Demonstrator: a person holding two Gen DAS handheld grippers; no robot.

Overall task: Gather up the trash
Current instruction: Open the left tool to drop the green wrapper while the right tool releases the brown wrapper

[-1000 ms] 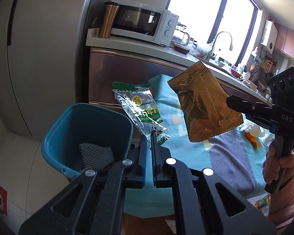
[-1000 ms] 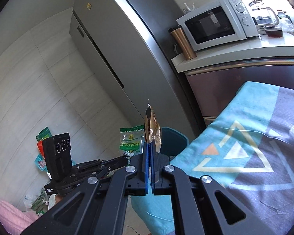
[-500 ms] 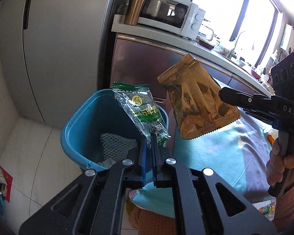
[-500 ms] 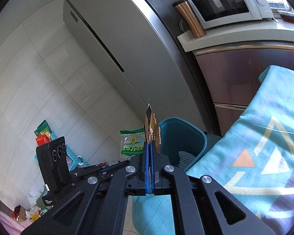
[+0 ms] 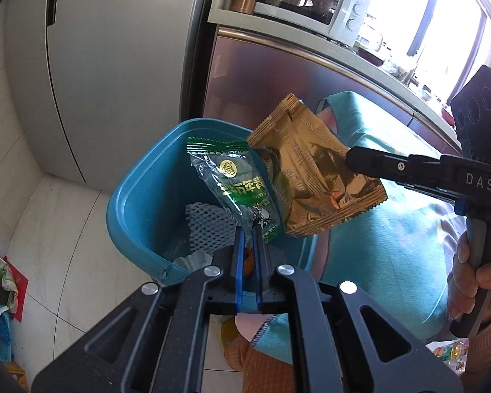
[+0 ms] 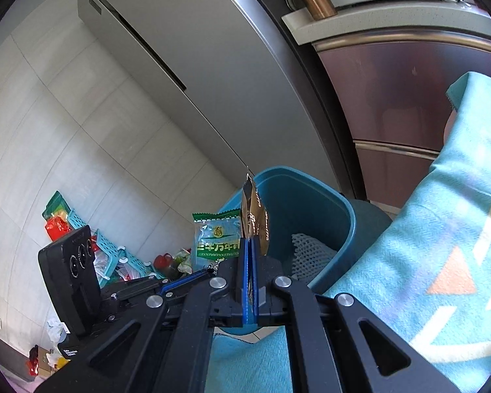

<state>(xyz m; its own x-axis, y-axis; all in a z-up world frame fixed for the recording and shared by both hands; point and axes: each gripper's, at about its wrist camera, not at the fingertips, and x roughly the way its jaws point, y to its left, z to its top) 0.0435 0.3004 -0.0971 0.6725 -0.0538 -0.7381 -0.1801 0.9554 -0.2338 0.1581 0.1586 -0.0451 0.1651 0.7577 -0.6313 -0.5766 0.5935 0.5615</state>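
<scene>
My left gripper [image 5: 248, 229] is shut on the lower corner of a clear green snack wrapper [image 5: 234, 193], held over the open teal bin [image 5: 137, 193]. My right gripper [image 6: 249, 242] is shut on a gold-brown foil wrapper [image 6: 253, 216], seen edge-on. In the left wrist view the gold wrapper [image 5: 314, 177] hangs over the bin's right rim, pinched by the right gripper [image 5: 350, 160]. The green wrapper also shows in the right wrist view [image 6: 216, 240], left of the bin [image 6: 314, 209]. White foam netting [image 5: 206, 222] lies inside the bin.
A grey fridge [image 5: 114, 65] stands behind the bin. A steel cabinet [image 5: 278, 82] with a microwave [image 5: 304, 3] on its counter is to the right. A teal patterned cloth [image 5: 392, 229] covers the table at right. Baskets and clutter [image 6: 111, 255] lie on the tiled floor.
Both grippers have moved closer to the bin and lower. The two wrappers now hang over its opening. Both stay shut on their wrappers.
</scene>
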